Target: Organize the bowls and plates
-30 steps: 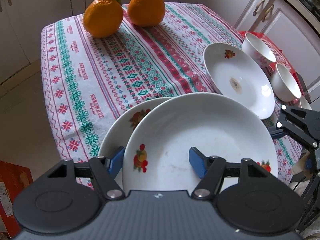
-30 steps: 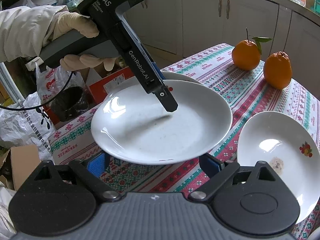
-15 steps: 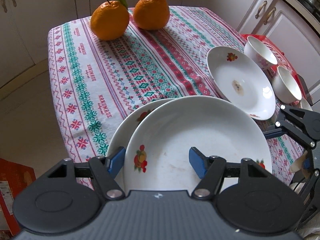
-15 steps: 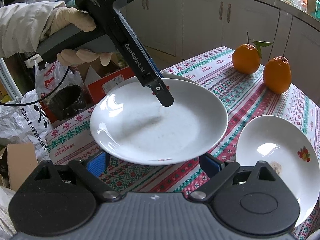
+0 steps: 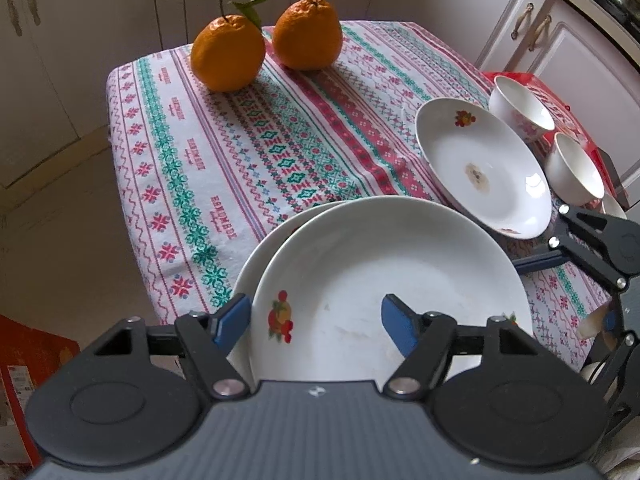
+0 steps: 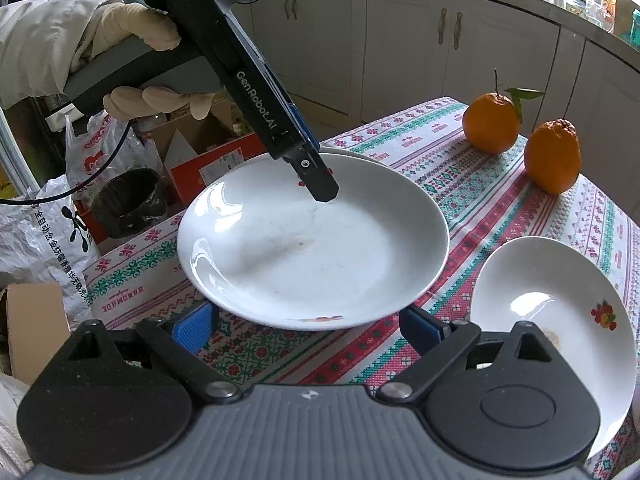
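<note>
A white top plate (image 5: 380, 264) with a fruit print rests on a lower plate (image 5: 256, 264) near the table's front corner. My left gripper (image 5: 316, 320) straddles the top plate's near rim. Its jaws are opening, and the left pad stands just clear of the rim. In the right wrist view, its upper finger (image 6: 316, 182) hangs over the top plate (image 6: 312, 248). My right gripper (image 6: 308, 328) sits at that plate's opposite edge, jaws opening wide, with no pad pressing on it. A third plate (image 5: 480, 172) with a brown smear lies to the right, beside two white bowls (image 5: 520, 108) (image 5: 576, 172).
Two oranges (image 5: 228, 56) (image 5: 308, 32) stand at the far end of the patterned tablecloth (image 5: 240, 152). Past the table's left edge are a red box (image 6: 224, 164), bags and a dark pot (image 6: 128, 200) on the floor. Cabinets run behind.
My left gripper's jaws have parted a little from the top plate's rim, and the view has drawn back slightly. The right fingers have spread slightly wider.
</note>
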`<state>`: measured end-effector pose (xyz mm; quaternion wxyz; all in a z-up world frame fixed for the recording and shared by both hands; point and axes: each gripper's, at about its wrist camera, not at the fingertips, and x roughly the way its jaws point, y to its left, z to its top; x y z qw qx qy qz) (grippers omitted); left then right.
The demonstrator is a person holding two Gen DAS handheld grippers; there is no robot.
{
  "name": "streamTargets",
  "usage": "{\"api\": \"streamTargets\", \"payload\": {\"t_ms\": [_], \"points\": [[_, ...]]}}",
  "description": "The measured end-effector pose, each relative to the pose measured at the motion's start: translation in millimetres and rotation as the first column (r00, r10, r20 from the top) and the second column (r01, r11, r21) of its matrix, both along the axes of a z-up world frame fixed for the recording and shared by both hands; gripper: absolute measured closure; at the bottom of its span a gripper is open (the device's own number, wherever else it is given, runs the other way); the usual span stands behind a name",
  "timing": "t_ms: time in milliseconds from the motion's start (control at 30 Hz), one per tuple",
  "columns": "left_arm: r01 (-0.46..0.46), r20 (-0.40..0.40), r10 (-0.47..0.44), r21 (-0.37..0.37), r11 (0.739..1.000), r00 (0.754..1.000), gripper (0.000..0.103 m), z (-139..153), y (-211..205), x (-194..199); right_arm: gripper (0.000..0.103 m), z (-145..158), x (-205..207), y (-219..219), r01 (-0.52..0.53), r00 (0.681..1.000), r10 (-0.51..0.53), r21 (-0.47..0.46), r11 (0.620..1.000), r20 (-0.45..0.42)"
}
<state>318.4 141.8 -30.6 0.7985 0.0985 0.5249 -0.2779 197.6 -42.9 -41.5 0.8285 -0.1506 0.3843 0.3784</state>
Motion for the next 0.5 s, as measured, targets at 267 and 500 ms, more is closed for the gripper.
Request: {"api": "streamTargets", "payload": {"t_ms": [267, 500], "points": [[0.015, 0.037, -0.015, -0.002, 1.0, 0.999, 0.026, 6.8, -3.1, -7.7, 0.0, 5.9, -5.6, -13.8, 0.037, 0.999, -0.037, 0.019, 0.999, -0.007], [0.023, 0.154, -0.024, 0.01, 1.0, 0.988, 0.024, 22.3, -19.5, -32.2, 0.0, 14.8, -19.3, -35.3, 0.096, 0.995, -0.096, 0.031, 0.995, -0.003]]}}
